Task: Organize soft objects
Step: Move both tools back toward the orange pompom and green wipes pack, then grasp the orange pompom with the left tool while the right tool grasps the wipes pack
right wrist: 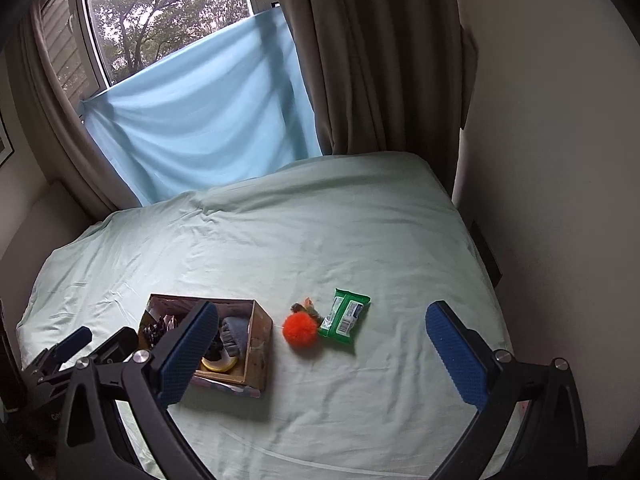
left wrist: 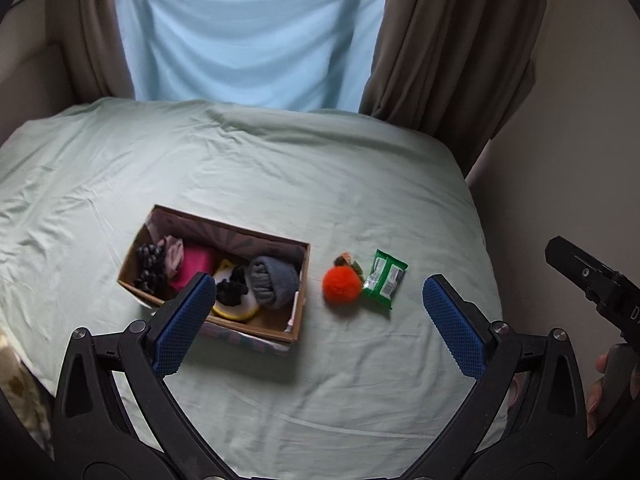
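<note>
A cardboard box [left wrist: 302, 280] sits on the pale green bed sheet [left wrist: 280, 168]. It holds a grey rolled sock [left wrist: 274, 282], a black scrunchie [left wrist: 232, 290] on a yellow-rimmed item, a pink item [left wrist: 194, 266] and dark beads [left wrist: 152, 266]. To its right lie an orange pom-pom [left wrist: 342, 284] and a green wipes packet [left wrist: 384, 278]. My left gripper [left wrist: 320, 320] is open and empty above the sheet, near the box. My right gripper [right wrist: 320, 344] is open and empty. The box [right wrist: 256, 344], pom-pom [right wrist: 300, 330] and packet [right wrist: 346, 316] show in the right wrist view too.
A blue cloth [right wrist: 200, 128] hangs over the window between brown curtains [right wrist: 372, 56] behind the bed. A wall [right wrist: 560, 160] runs along the bed's right edge. The other gripper's body shows at the right [left wrist: 600, 284] and at the left [right wrist: 72, 344].
</note>
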